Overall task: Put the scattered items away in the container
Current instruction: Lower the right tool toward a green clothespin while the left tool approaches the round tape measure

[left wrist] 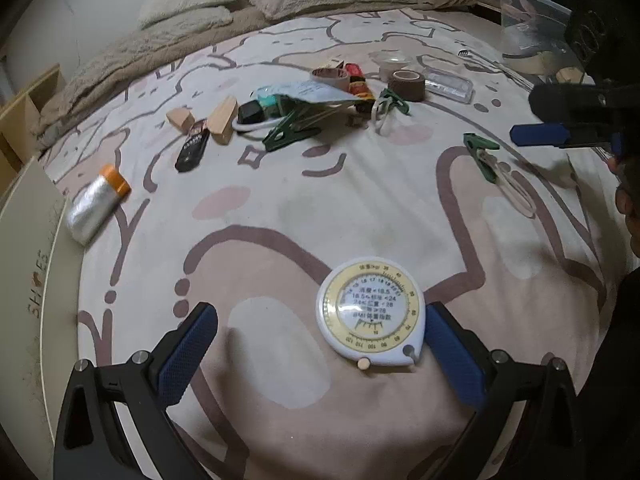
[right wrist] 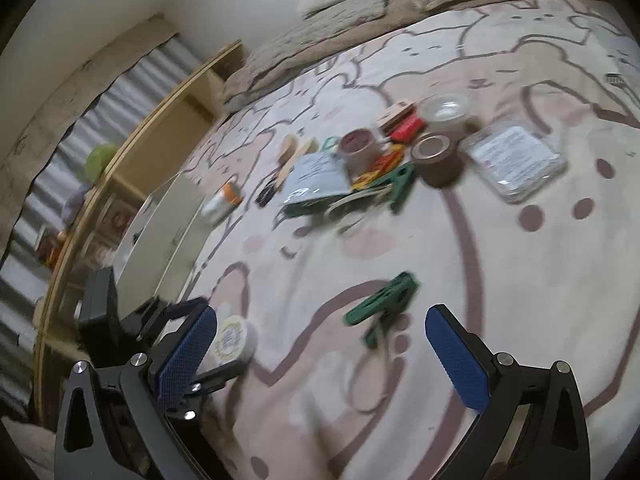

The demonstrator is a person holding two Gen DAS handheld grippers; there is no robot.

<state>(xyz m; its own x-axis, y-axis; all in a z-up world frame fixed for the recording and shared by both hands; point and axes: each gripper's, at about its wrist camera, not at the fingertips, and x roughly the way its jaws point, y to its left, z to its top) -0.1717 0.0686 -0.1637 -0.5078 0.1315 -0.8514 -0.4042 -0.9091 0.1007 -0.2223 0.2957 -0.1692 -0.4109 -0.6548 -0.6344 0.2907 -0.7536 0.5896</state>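
Left gripper [left wrist: 320, 344] spread wide around the round tape measure [left wrist: 370, 316] at lower centre on the bed [left wrist: 280, 208], right finger touching its edge, nothing held. Closing comes next, I'd say. Right gripper [right wrist: 320, 344] gapes empty by the green clip [right wrist: 380, 304]. Clear container [left wrist: 532, 20] waits upper right; clutter pile [left wrist: 312, 100] lies between.

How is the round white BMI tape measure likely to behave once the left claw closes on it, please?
The tape measure looks like rigid plastic, so it should hold shape. Its smooth rounded rim may slip between the left claw pads. Lying flat on soft bedding, it probably won't roll.
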